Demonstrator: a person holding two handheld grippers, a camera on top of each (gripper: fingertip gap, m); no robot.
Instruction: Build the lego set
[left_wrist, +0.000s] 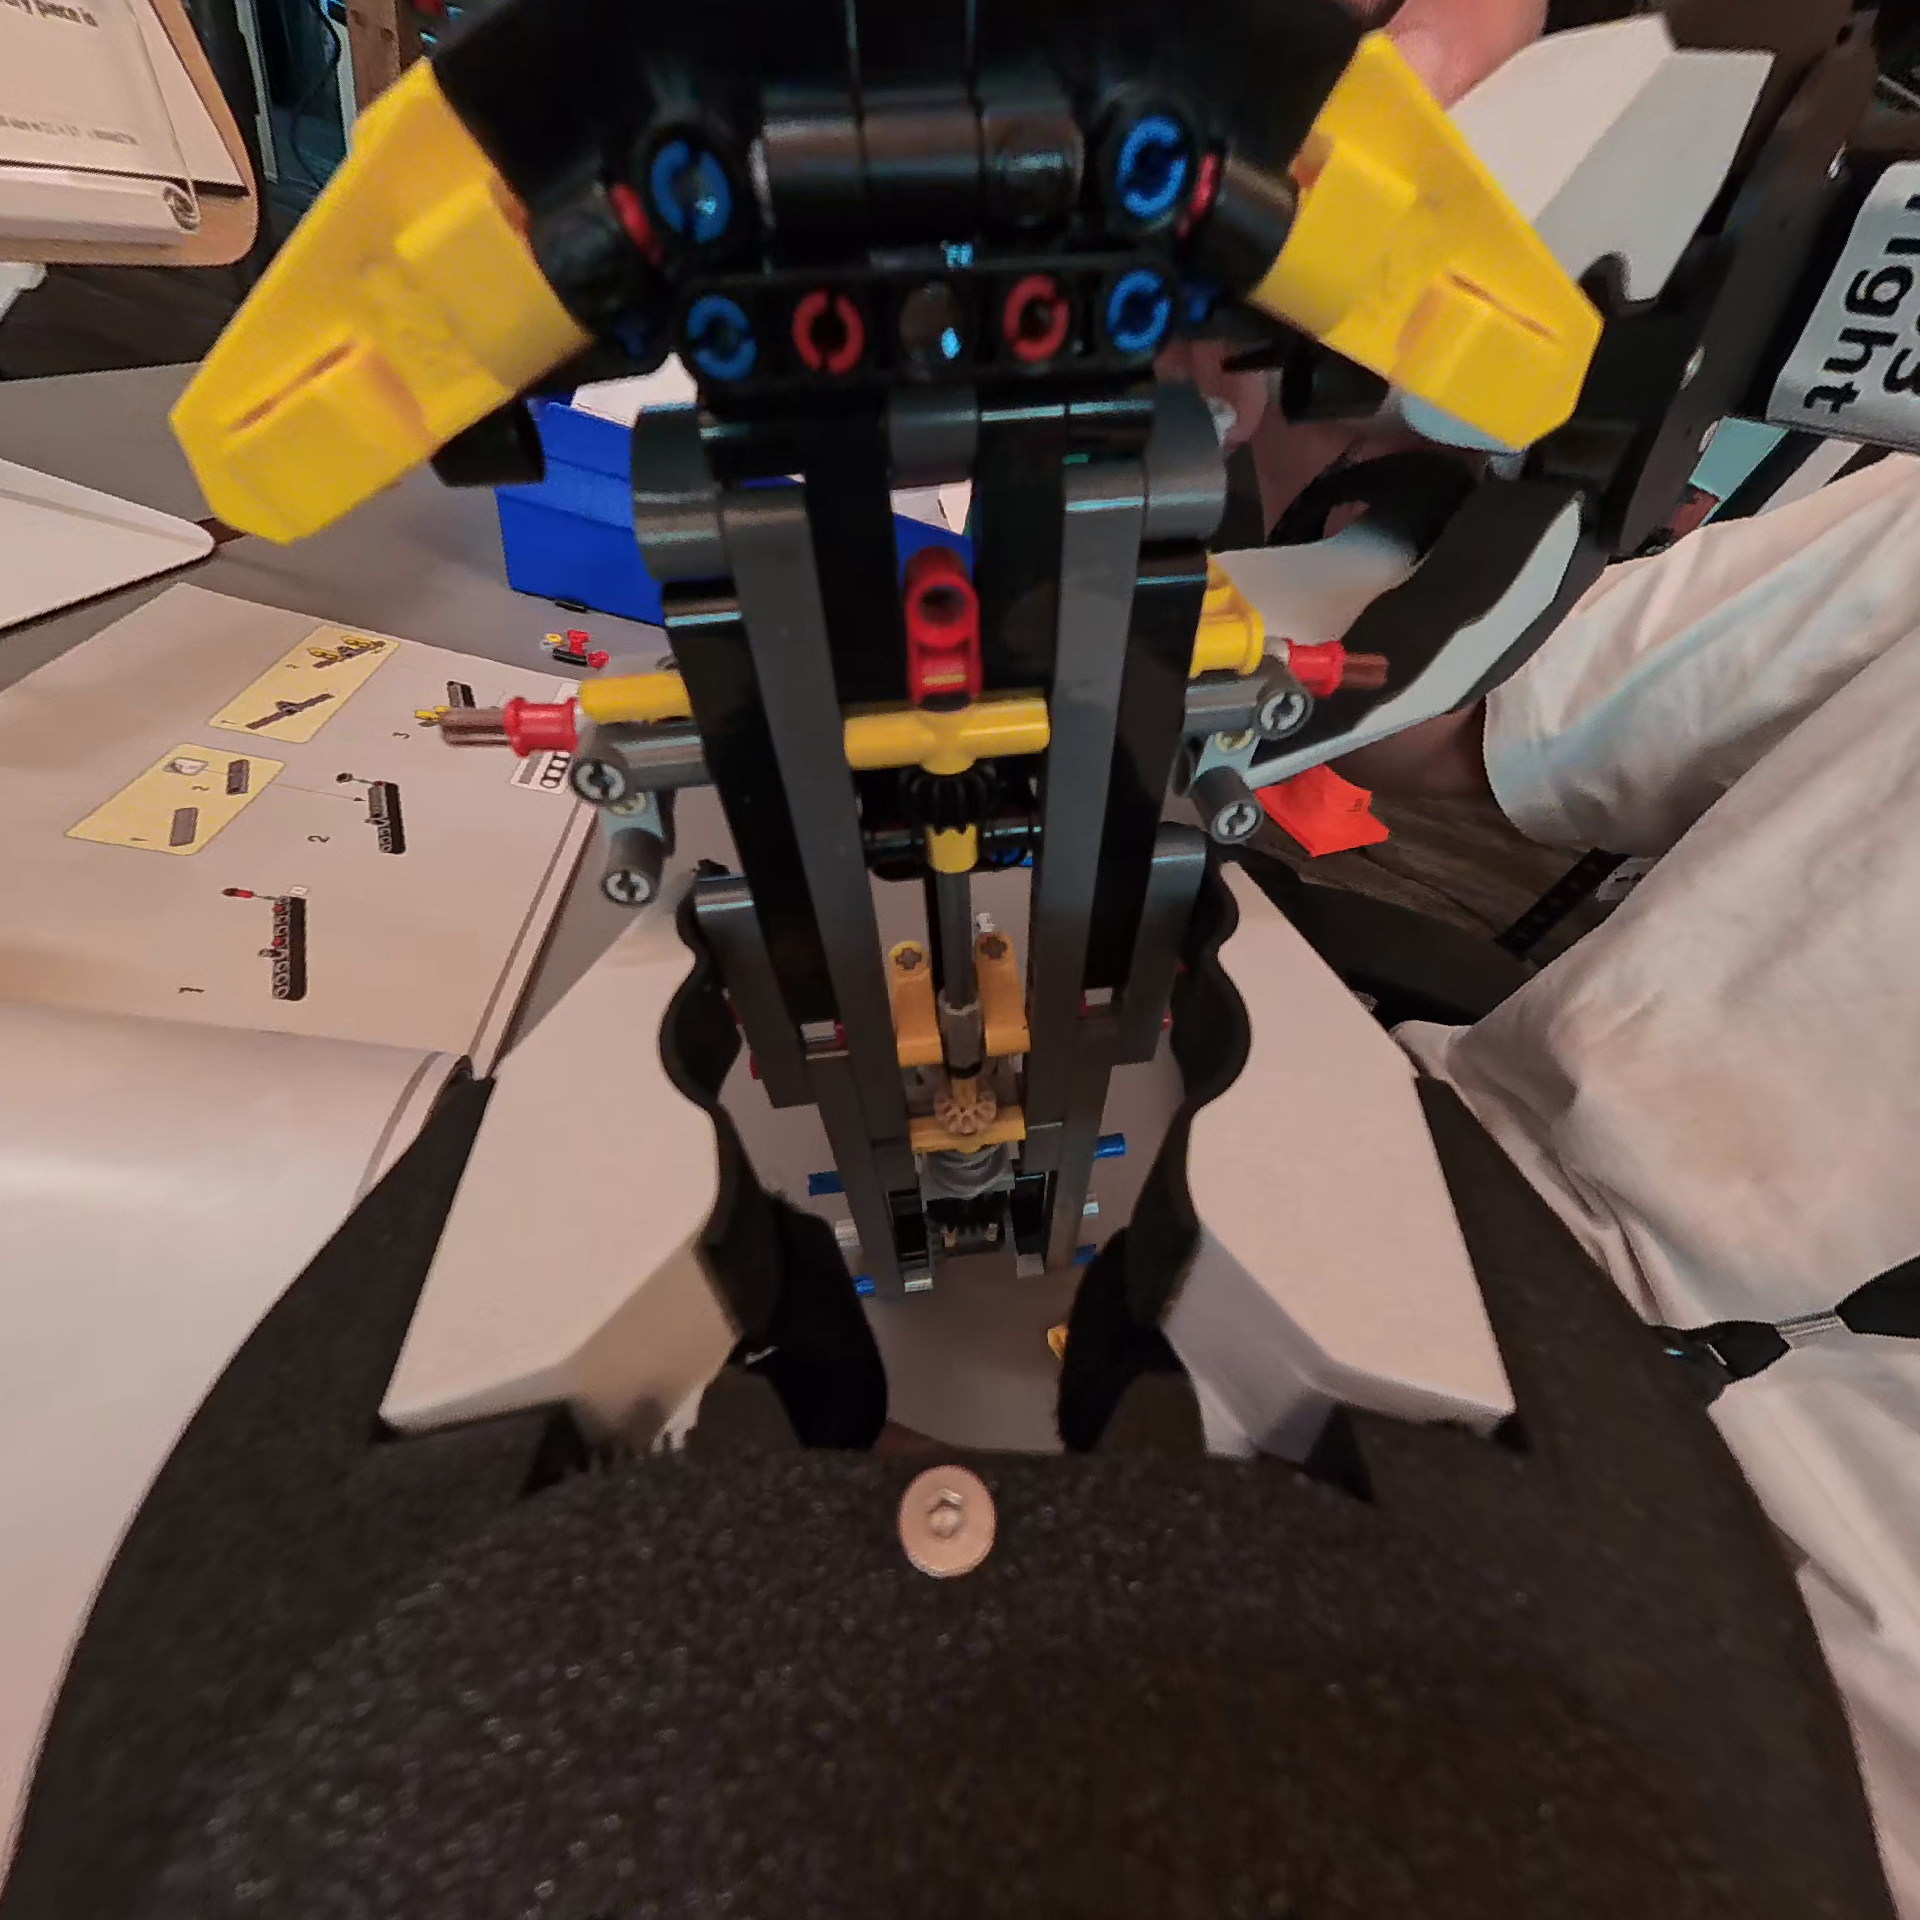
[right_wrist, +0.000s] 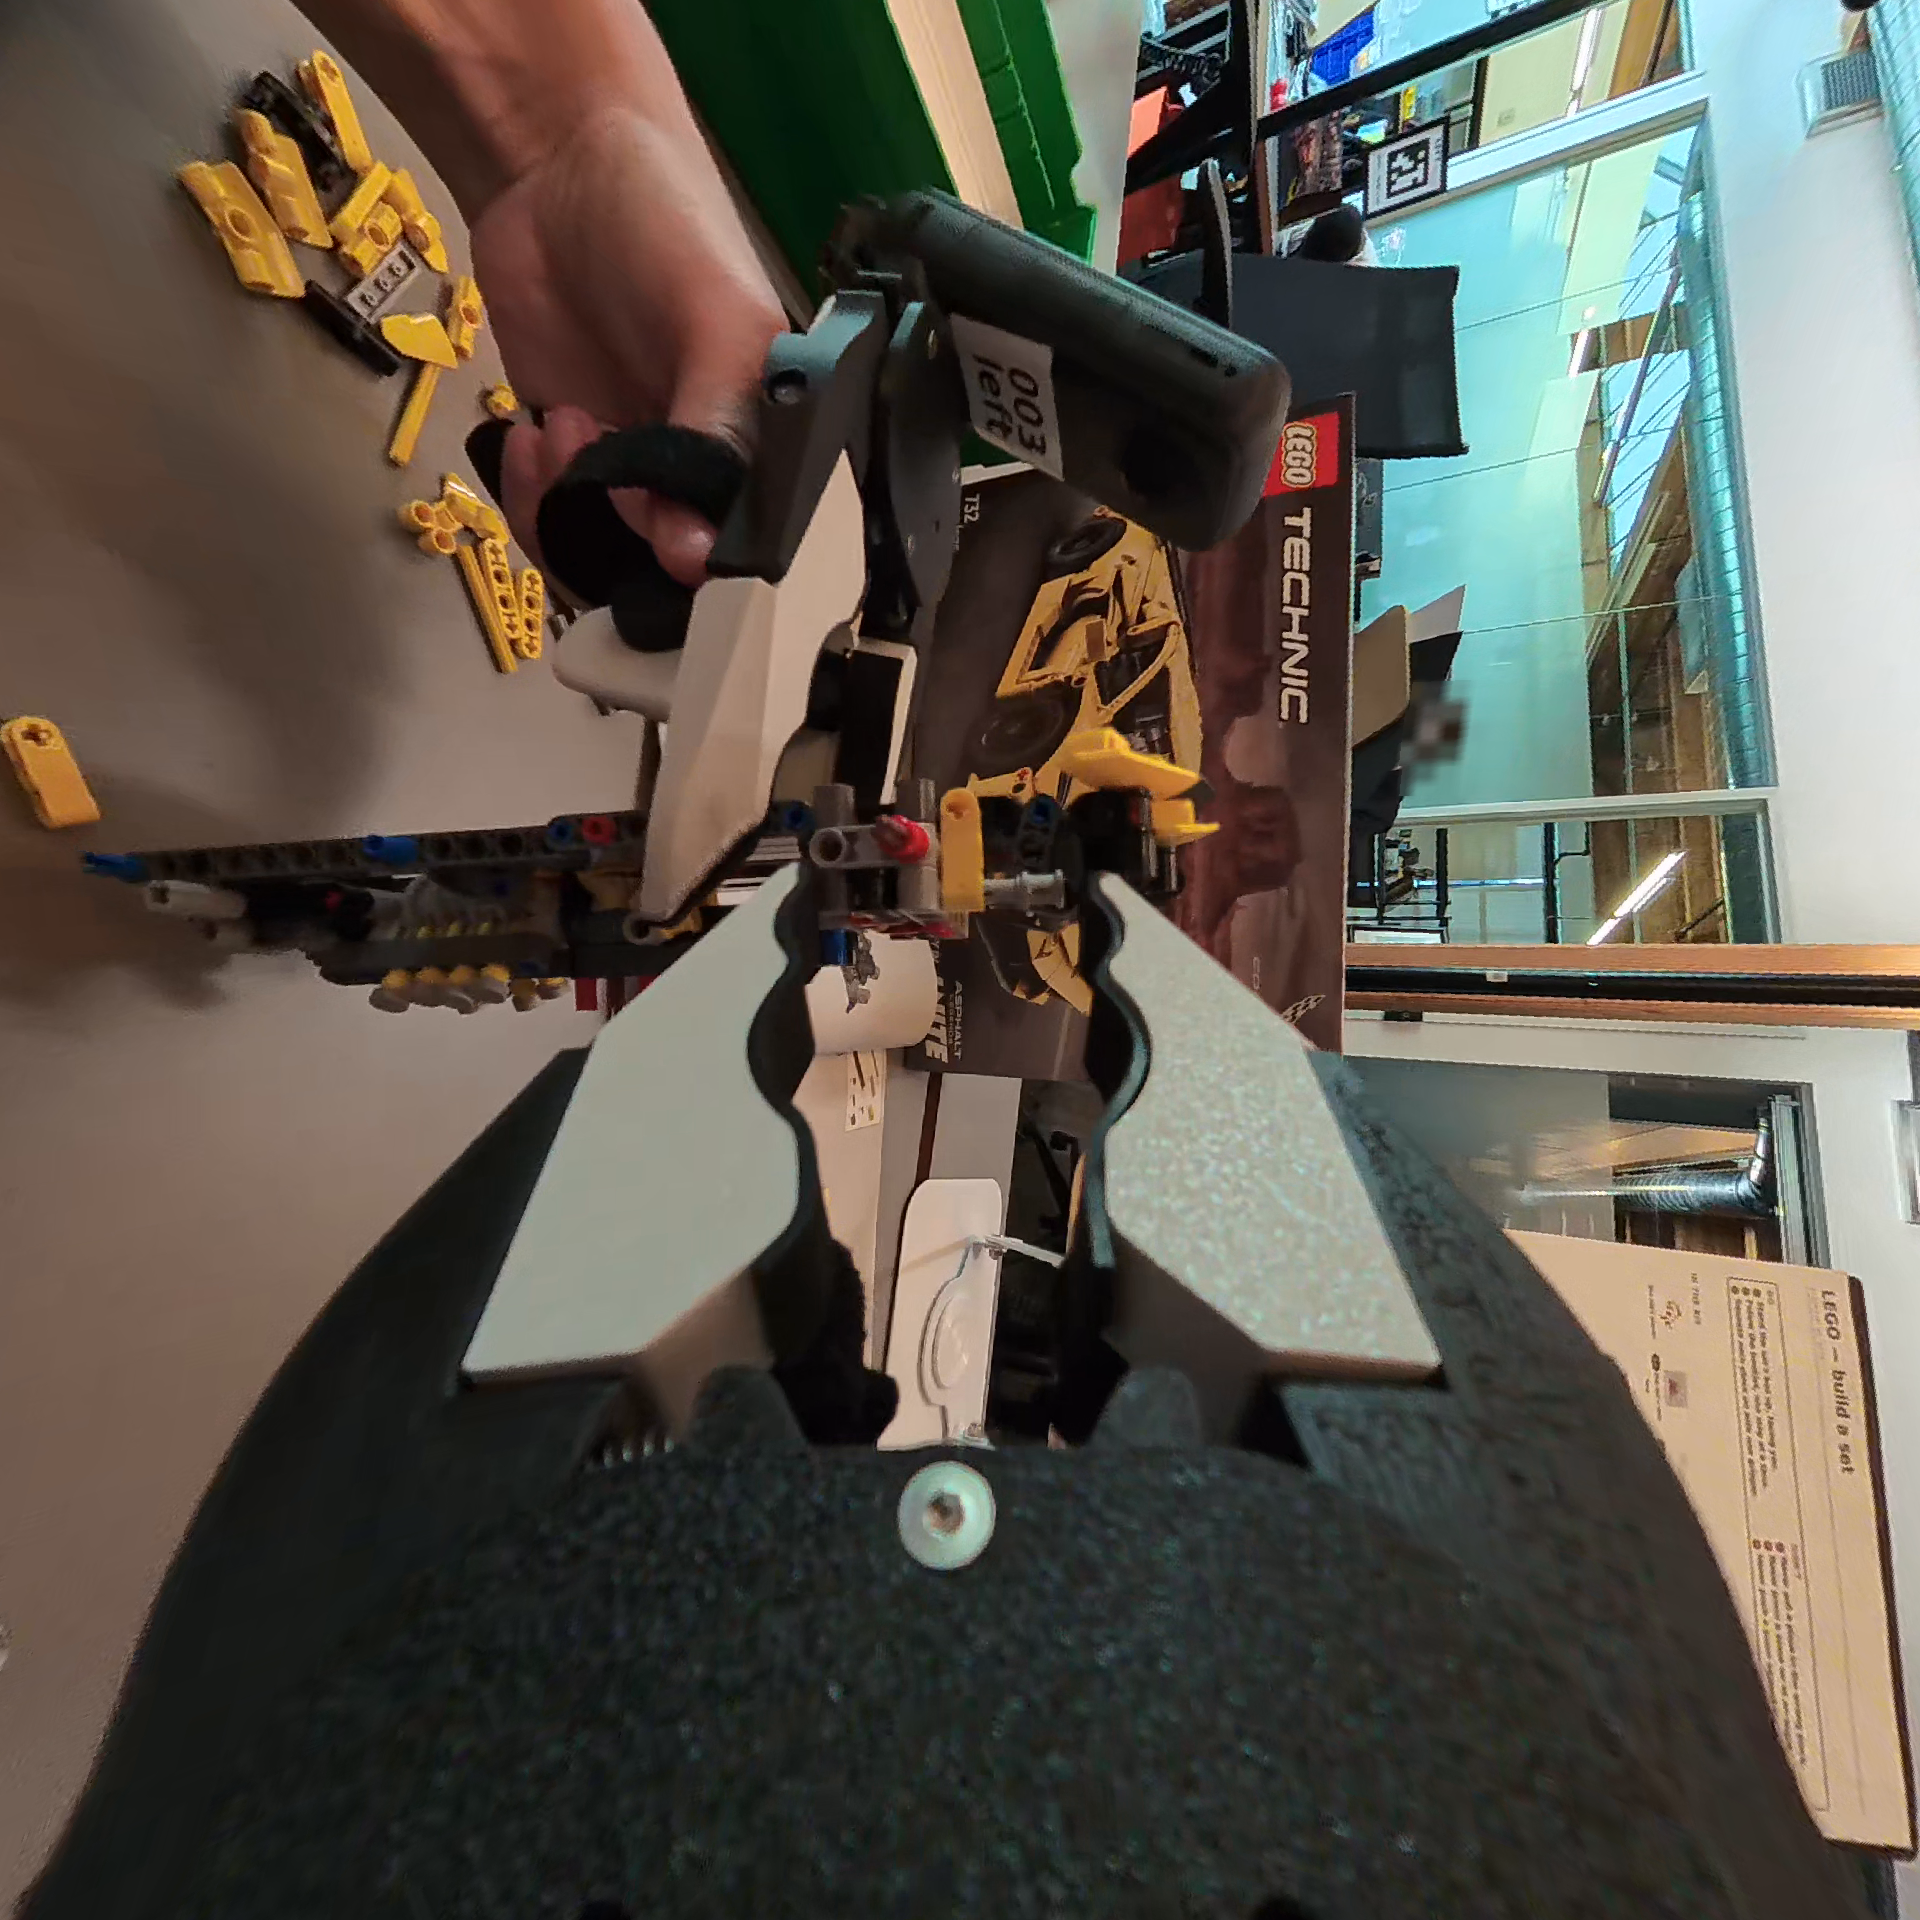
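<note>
Left wrist view: the left claw is clamped on a long black-and-grey chassis of studless beams, its wavy black pads pressing both sides. The chassis runs forward, ending in two smooth yellow panels. An open booklet lies on the tabletop.

Right wrist view: the right claw is rolled sideways, its jaws parted around the chassis's front end; whether they touch it is unclear. A hand holds the left claw's handle. Loose yellow pieces lie scattered; a printed box stands behind.
</note>
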